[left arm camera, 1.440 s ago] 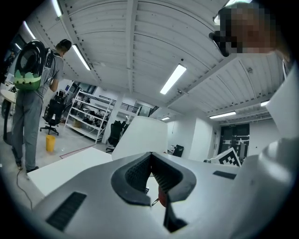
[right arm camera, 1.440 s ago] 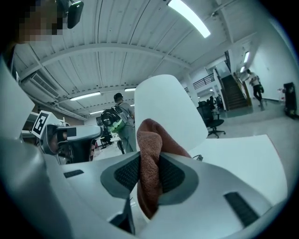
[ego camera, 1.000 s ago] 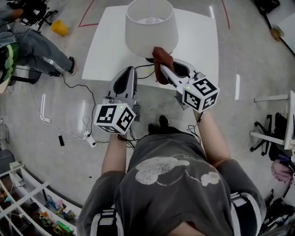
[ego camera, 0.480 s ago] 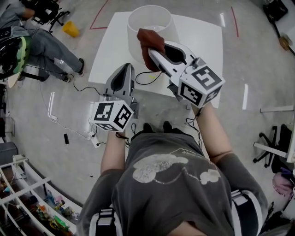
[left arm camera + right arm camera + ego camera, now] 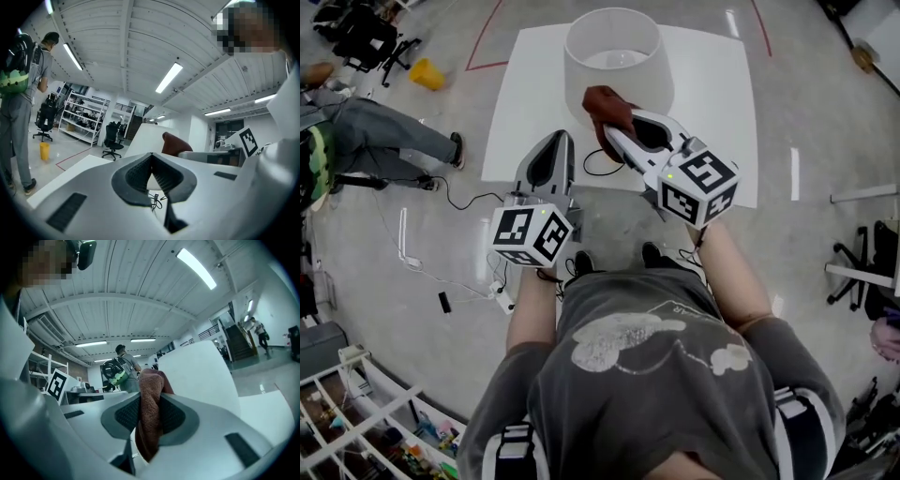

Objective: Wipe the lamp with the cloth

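On the white table (image 5: 712, 112), toward its 12 o'clock edge in my head view, stands the lamp (image 5: 612, 58), and I look down into its pale shade. At 6 o'clock on the shade sits the cloth (image 5: 605, 108), a rust-brown wad held by my right gripper (image 5: 614, 139), which reaches in from 4 o'clock. The right gripper view shows both jaws closed on the cloth (image 5: 150, 418). The fabric is pinched between the ribbed pads, bunches above the tips and hangs down below them. The shade (image 5: 201, 376) rises just behind it at 1 o'clock. I cannot tell whether cloth and shade actually touch.

My left gripper (image 5: 555, 141) hangs at 8 o'clock from the cloth, over the table's near edge and apart from the lamp. Its own view shows the jaws brought together with nothing between them, and the cloth (image 5: 176, 143) shows beyond at 1 o'clock.

A dark cable (image 5: 598, 167) loops on the table at 6 o'clock from the lamp. Off the table at 9 o'clock, a person (image 5: 384, 131) is on the floor side.
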A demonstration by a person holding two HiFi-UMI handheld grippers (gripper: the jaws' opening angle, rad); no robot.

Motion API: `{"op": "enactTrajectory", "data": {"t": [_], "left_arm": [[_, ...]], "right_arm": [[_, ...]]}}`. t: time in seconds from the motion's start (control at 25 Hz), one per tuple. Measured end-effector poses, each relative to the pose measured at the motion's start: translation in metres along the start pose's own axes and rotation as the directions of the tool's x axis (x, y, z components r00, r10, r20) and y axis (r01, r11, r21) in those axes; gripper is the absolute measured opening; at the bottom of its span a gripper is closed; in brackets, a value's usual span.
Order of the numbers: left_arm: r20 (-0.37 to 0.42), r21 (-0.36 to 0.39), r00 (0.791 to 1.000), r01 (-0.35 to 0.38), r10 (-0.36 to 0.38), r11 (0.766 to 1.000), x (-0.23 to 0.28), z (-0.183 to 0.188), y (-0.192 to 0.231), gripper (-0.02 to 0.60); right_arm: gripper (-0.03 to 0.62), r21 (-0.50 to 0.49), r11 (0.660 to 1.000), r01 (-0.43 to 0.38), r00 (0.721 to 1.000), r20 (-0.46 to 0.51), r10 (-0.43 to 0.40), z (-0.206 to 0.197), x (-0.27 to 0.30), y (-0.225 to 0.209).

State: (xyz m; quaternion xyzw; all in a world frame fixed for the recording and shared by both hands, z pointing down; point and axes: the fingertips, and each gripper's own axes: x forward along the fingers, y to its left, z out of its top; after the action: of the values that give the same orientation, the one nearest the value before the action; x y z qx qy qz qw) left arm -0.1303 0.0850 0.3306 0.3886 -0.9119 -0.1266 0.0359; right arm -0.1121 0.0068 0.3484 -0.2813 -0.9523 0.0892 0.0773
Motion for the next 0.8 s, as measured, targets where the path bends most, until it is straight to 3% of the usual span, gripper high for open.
{"op": "enactTrajectory", "data": {"t": [0.32,0.8], "left_arm": [[-0.054,-0.039,0.994,0.094,-0.096,0.995,0.007,-0.013,0.043,0.008],[-0.138,-0.086,0.955,0.253,-0.263,0.964,-0.007,-0.033,0.078,0.008]], "right_arm": [[0.091,0.063,0.982,0.181,0.983,-0.051,-0.177,-0.043,0.017,-0.006],[0.091,0.144,0.898,0.415,0.91,-0.082,-0.407,-0.089,0.027,0.005]]}}
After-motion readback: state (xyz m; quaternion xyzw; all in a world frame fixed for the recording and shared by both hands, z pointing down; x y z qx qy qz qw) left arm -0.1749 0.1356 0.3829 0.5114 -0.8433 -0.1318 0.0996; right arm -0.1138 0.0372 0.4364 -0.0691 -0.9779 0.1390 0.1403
